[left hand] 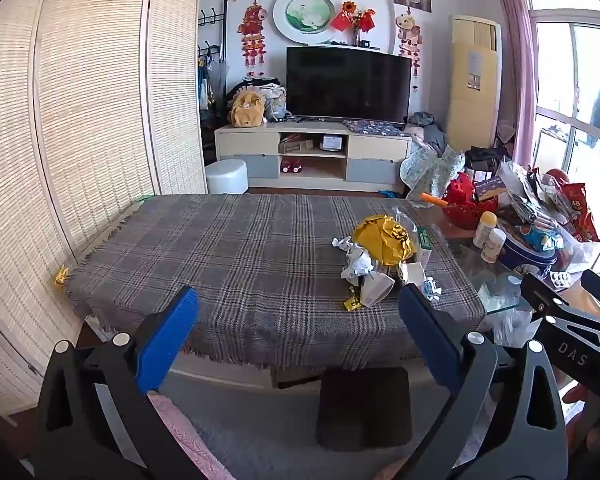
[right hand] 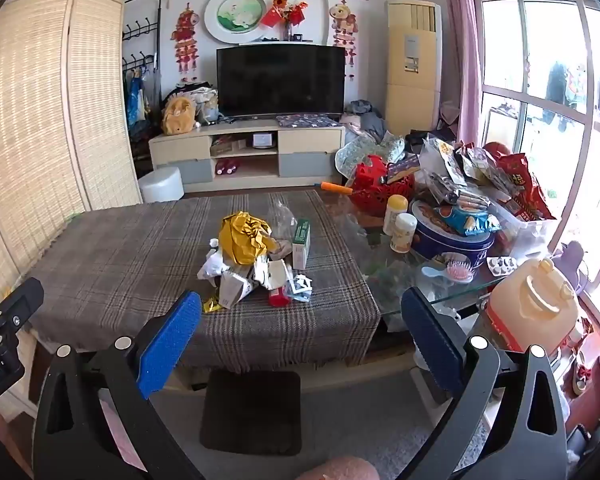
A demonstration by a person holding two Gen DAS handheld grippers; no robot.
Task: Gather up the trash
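Observation:
A pile of trash lies on the plaid tablecloth (left hand: 220, 248): a crumpled gold foil wrapper (left hand: 384, 240) (right hand: 246, 236), crumpled white paper (left hand: 354, 260) (right hand: 214, 266), a torn white carton (right hand: 236, 288), a green-and-white box (right hand: 302, 242) and a small red item (right hand: 279, 298). My left gripper (left hand: 298, 312) is open and empty, held in front of the table's near edge, left of the pile. My right gripper (right hand: 300, 316) is open and empty, just in front of the pile. The right gripper's body also shows in the left wrist view (left hand: 572, 320).
The glass table part at right holds snack bags (right hand: 500, 184), a blue tin (right hand: 452, 240), two bottles (right hand: 400, 224), a hairbrush (right hand: 456, 270) and a red basket (right hand: 376, 184). A yellowish jug (right hand: 536, 304) stands by the table corner. A dark stool (right hand: 252, 412) sits below the near edge.

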